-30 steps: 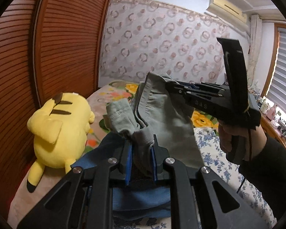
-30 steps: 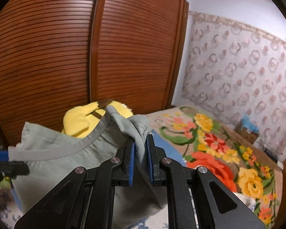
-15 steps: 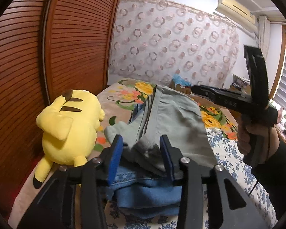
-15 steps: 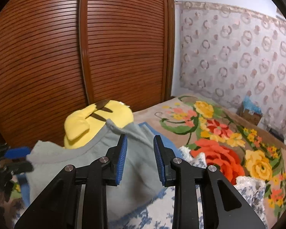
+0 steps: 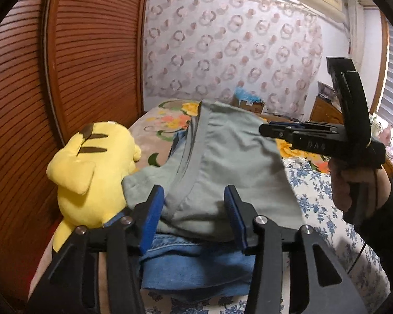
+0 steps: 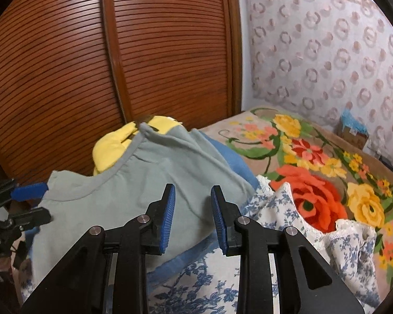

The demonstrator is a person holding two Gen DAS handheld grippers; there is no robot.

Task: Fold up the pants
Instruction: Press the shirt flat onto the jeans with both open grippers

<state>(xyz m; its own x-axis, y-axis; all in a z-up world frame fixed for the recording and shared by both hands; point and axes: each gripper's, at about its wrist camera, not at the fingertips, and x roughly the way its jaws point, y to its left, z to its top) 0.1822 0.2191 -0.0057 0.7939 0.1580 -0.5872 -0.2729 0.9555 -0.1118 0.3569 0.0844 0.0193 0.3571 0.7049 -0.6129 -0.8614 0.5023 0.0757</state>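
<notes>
Resting lower centre, grey pants [image 5: 230,167] atop jeans [image 5: 196,264]. Left claw [image 5: 196,217] opening, pads clear of cloth; right claw [image 6: 192,217] agape, empty. Risk: top fold sliding against plush [image 5: 91,172], springing loose.

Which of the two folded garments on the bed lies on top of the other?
The grey-green pants lie on top. The blue garment is under them; only its edges show, at the near side and along the far side.
</notes>
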